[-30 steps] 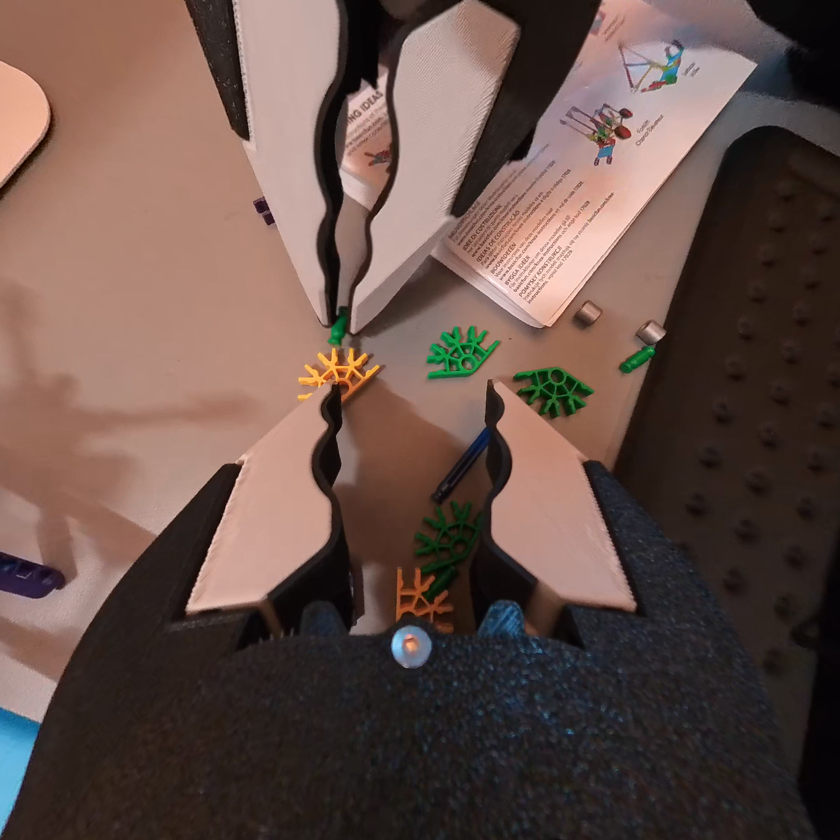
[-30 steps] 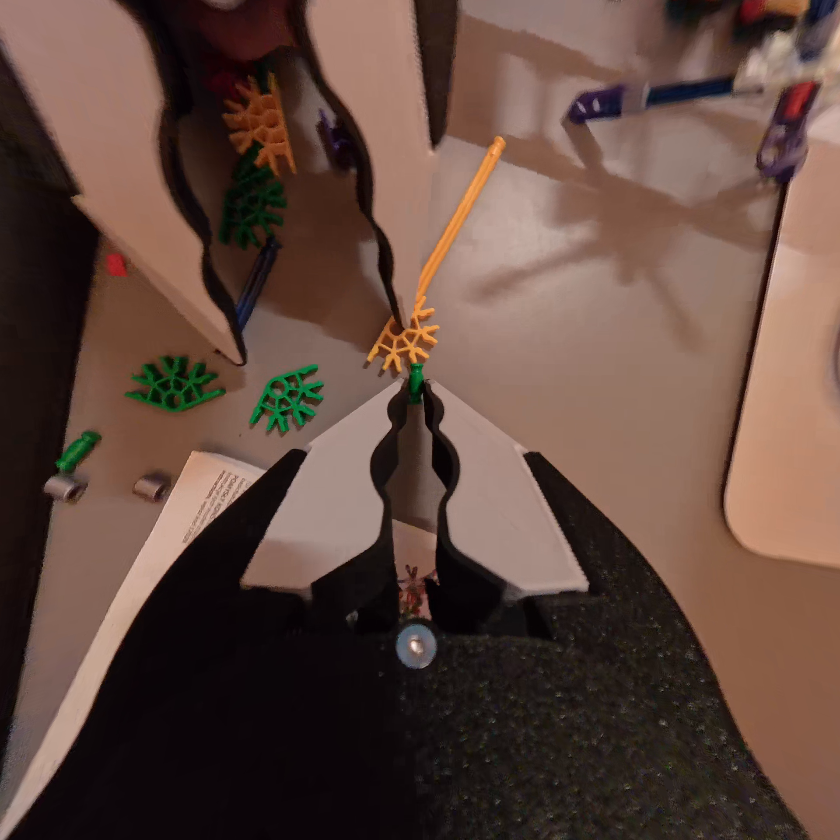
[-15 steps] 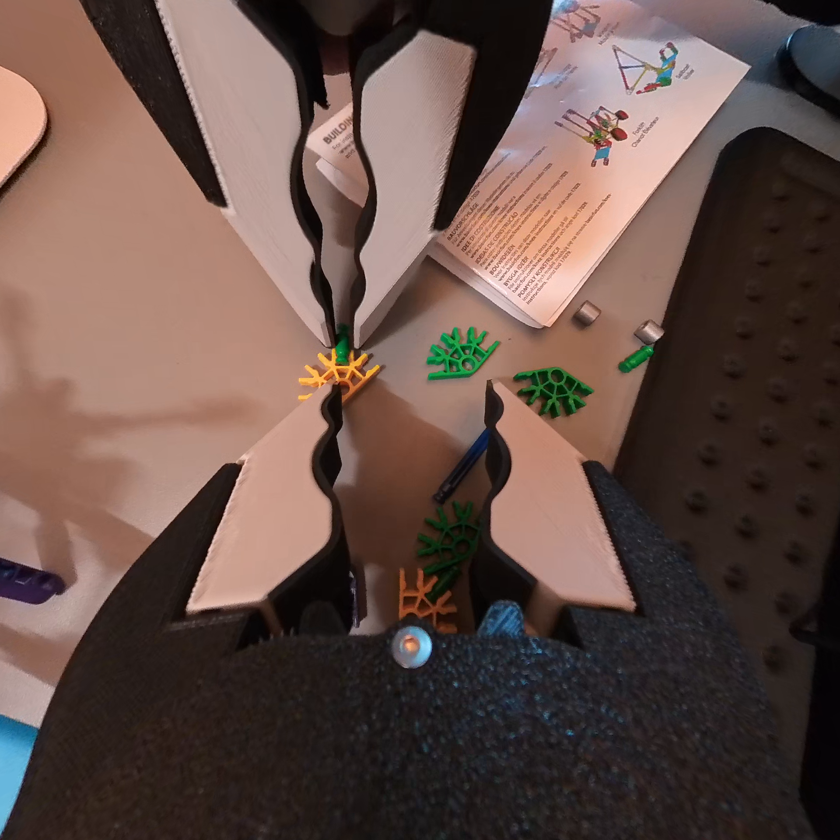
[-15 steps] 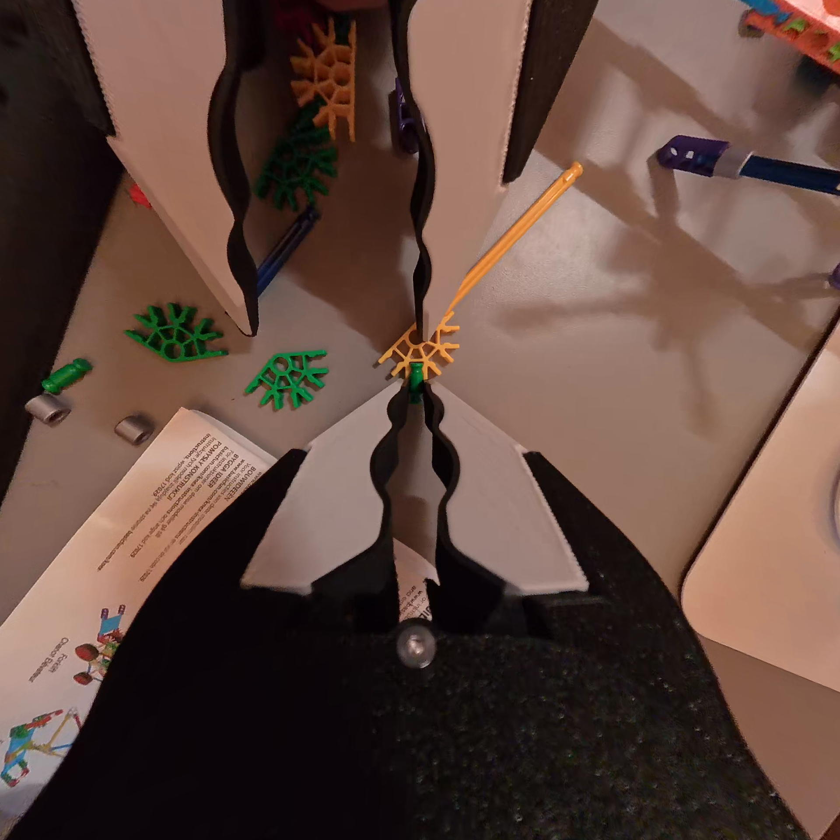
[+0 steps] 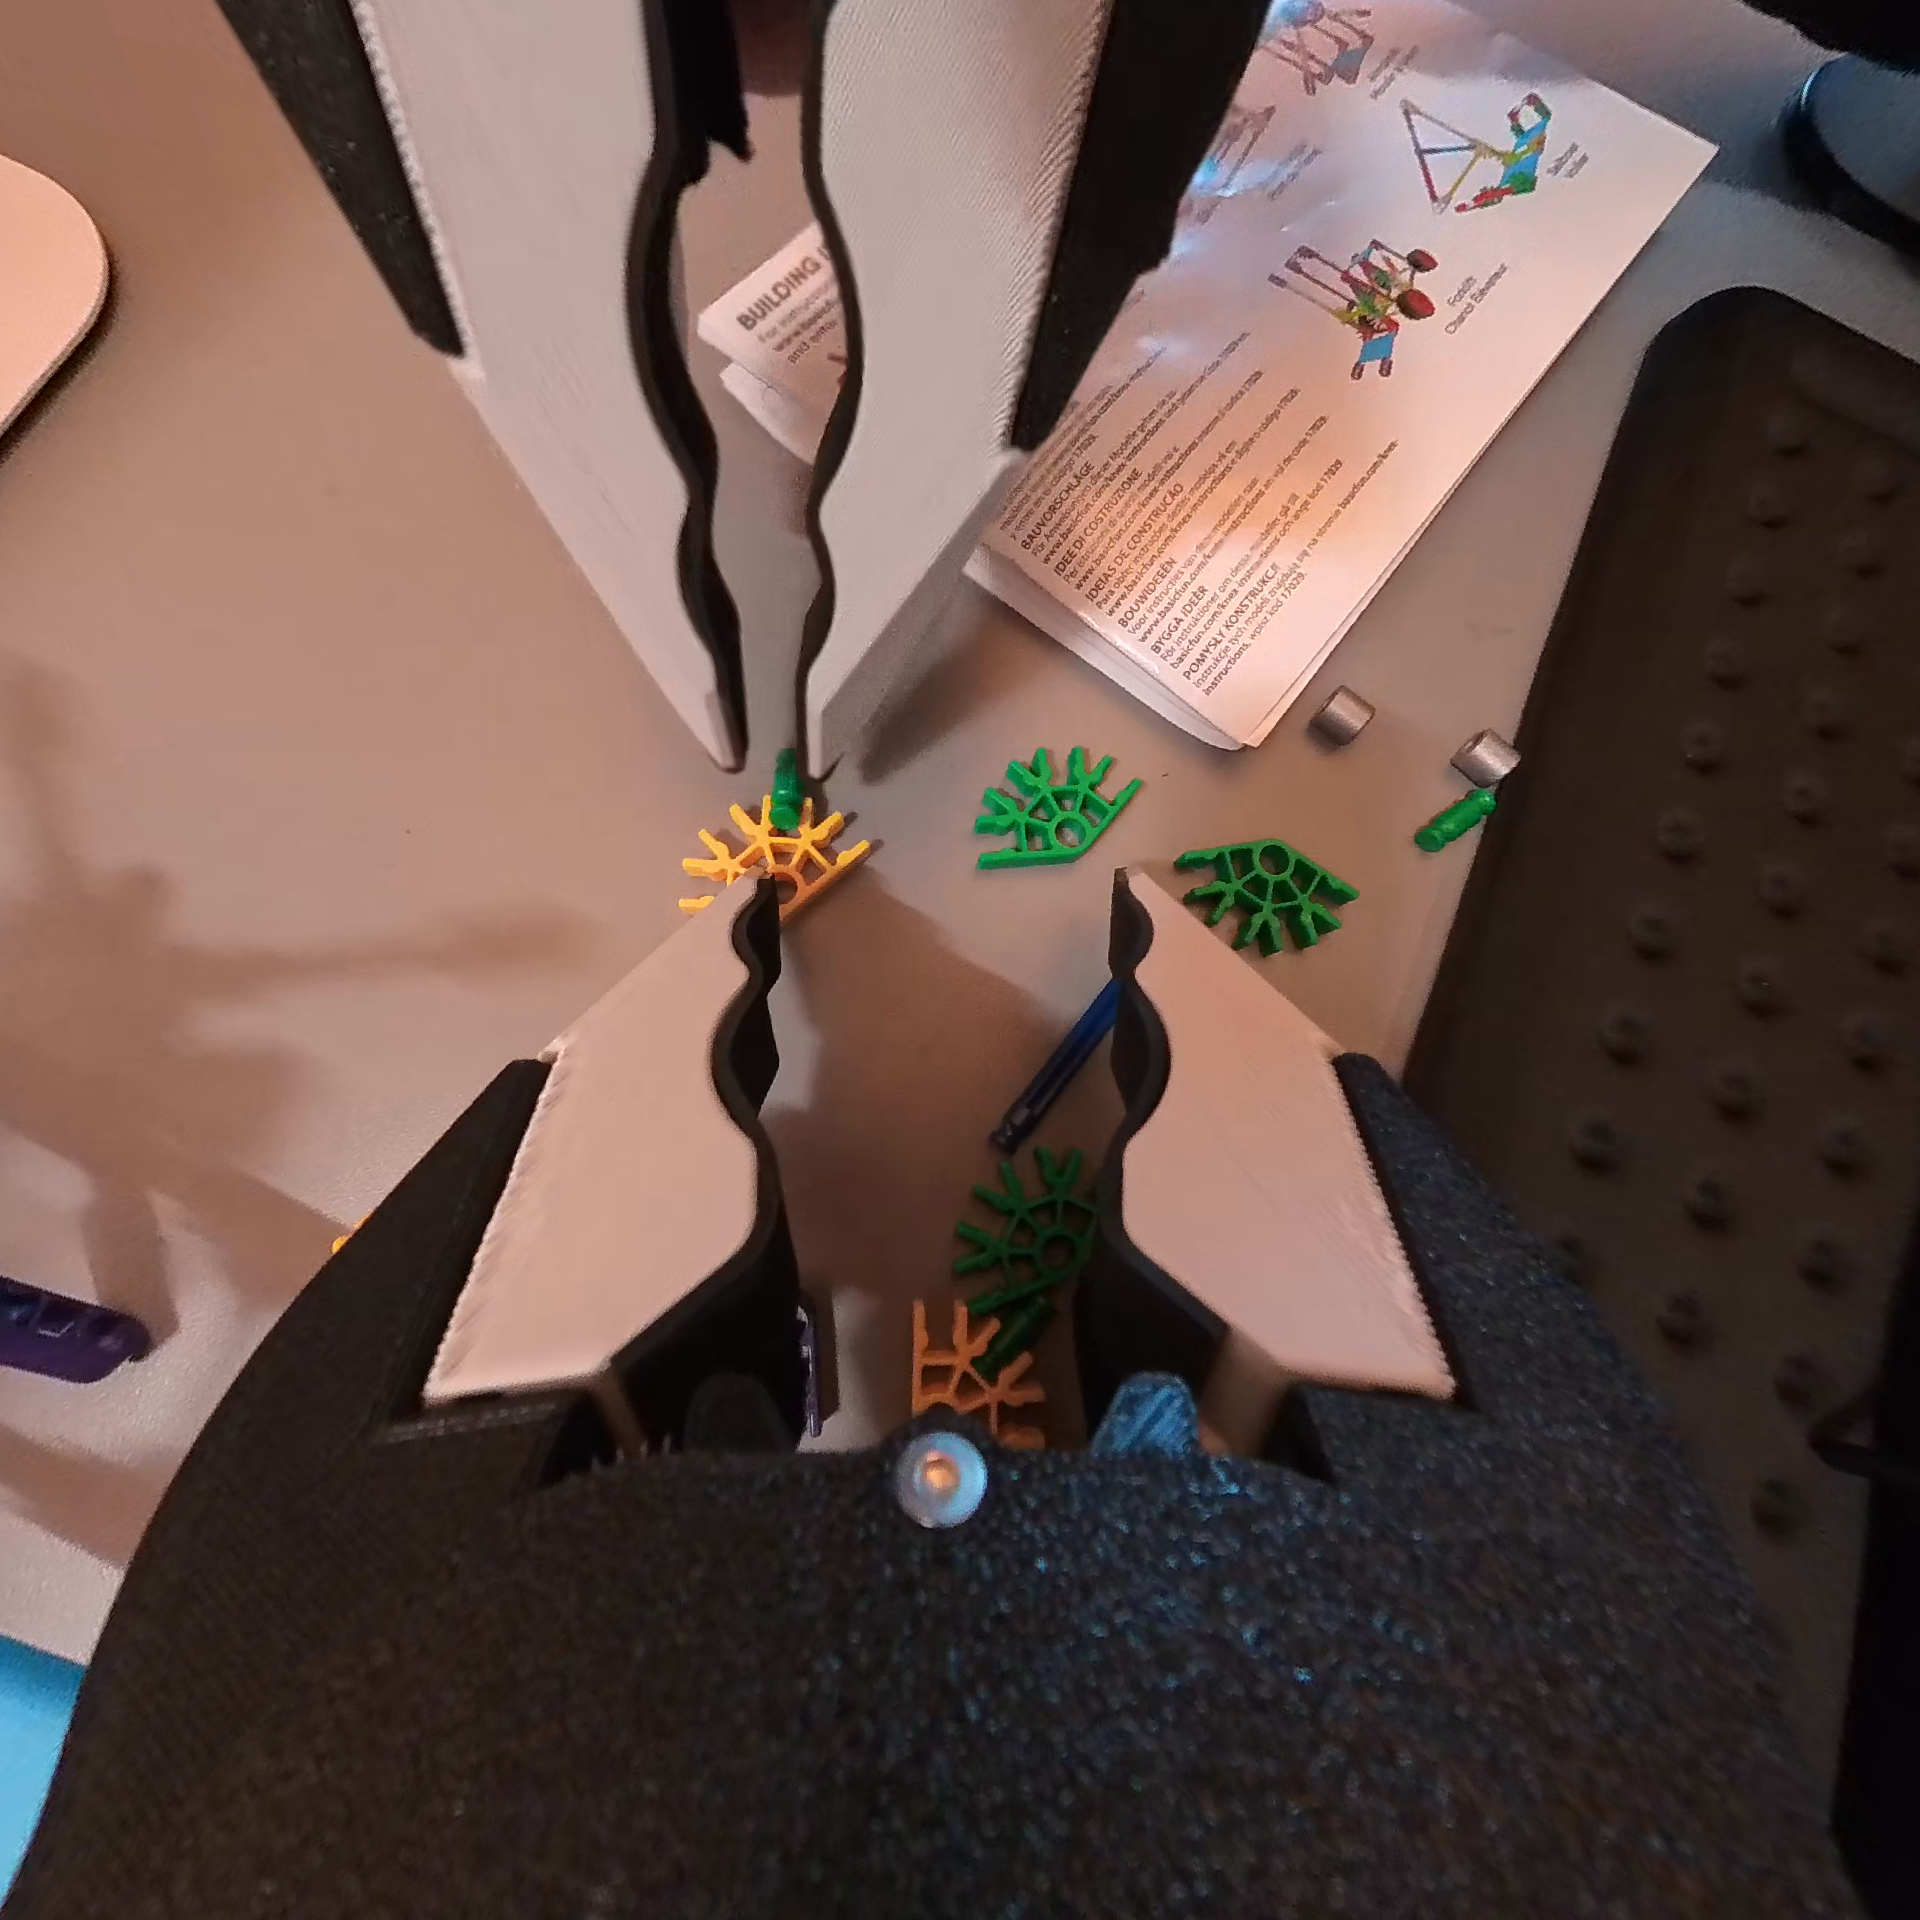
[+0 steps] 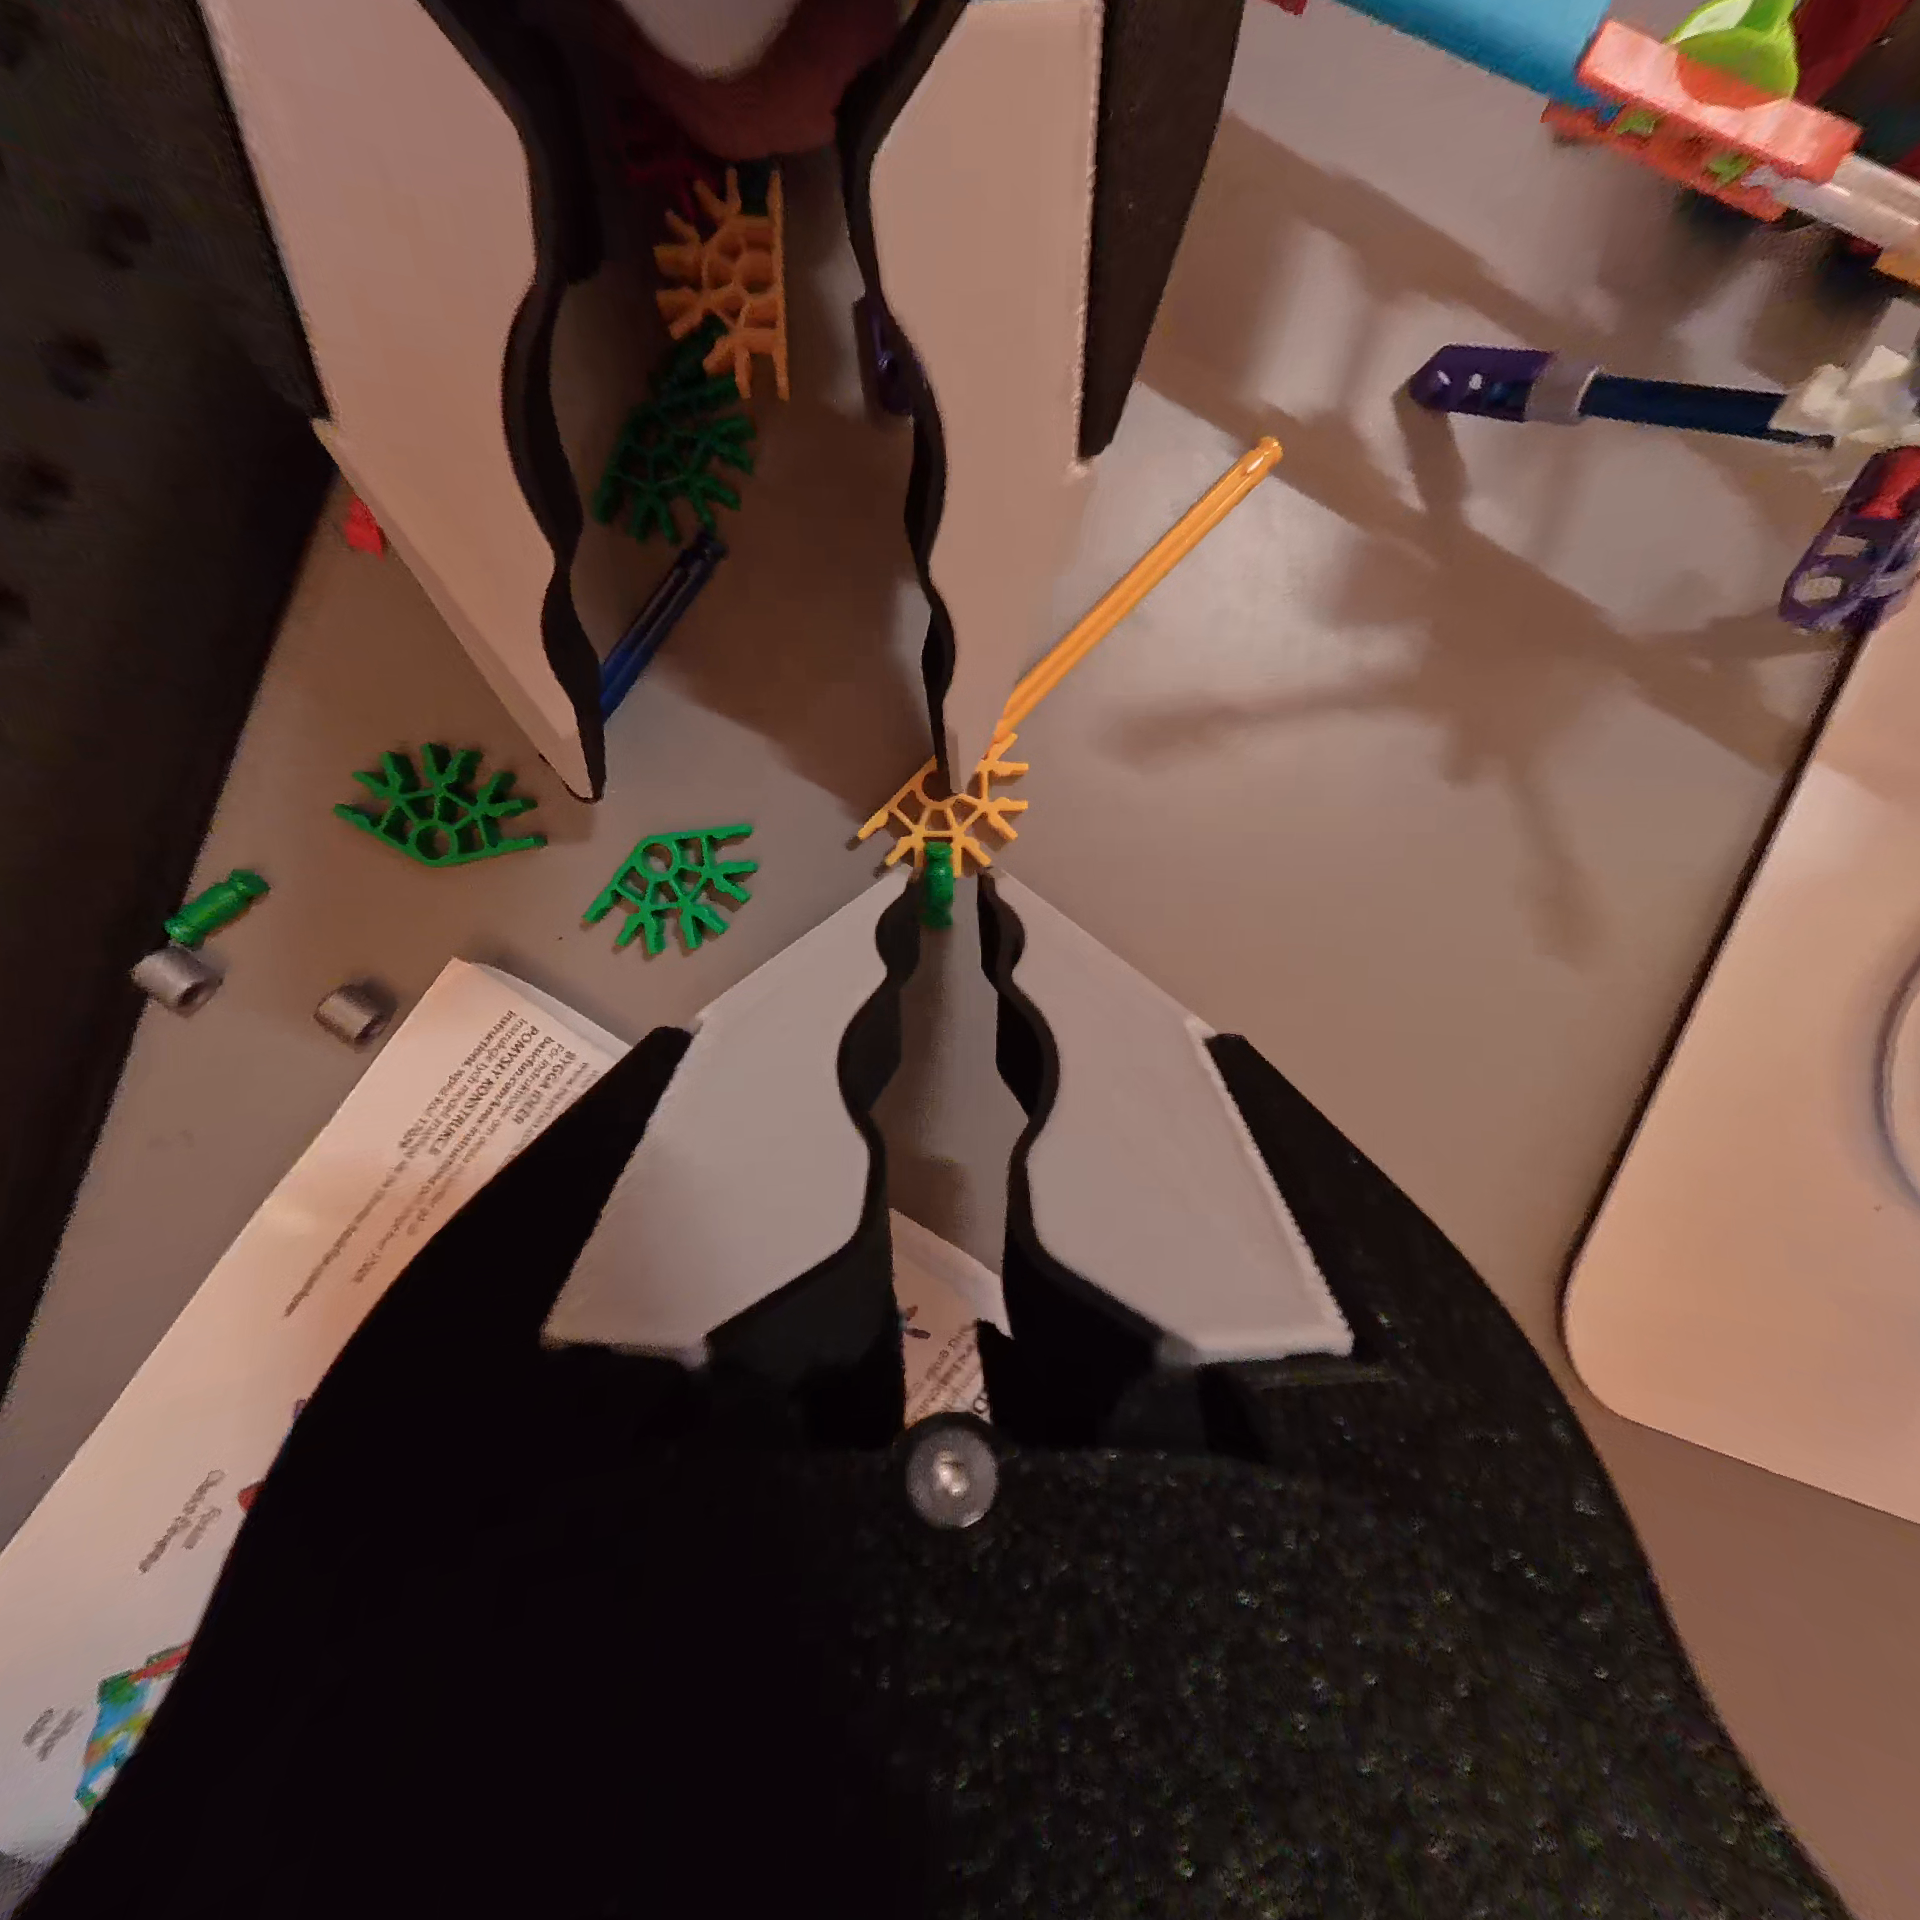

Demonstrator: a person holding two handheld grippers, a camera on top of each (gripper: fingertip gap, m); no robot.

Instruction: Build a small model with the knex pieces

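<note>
A yellow fan-shaped connector [image 5: 774,857] lies on the tan table with a long yellow rod [image 6: 1143,592] in it. A short green rod [image 6: 938,883] is plugged into its near slot. My right gripper [image 6: 943,883] has its jaws slightly parted on either side of the green rod, with small gaps showing. It comes down from the top in the left wrist view [image 5: 779,758]. My left gripper [image 5: 940,896] is wide open and holds nothing. One of its fingertips [image 5: 750,914] rests on the yellow connector's edge.
Two green connectors [image 5: 1055,810] [image 5: 1268,894], grey spacers [image 5: 1343,714], a spare green rod [image 5: 1455,821] and a booklet [image 5: 1299,416] lie right. A blue rod [image 5: 1060,1060] and more connectors [image 5: 1029,1236] sit between my left fingers. A black studded mat [image 5: 1714,831] borders the right; a white board [image 6: 1766,1143] lies opposite.
The right gripper pushed the green rod into the yellow connector, then its jaws parted a little. The left gripper stayed open with its fingertip on the connector.
</note>
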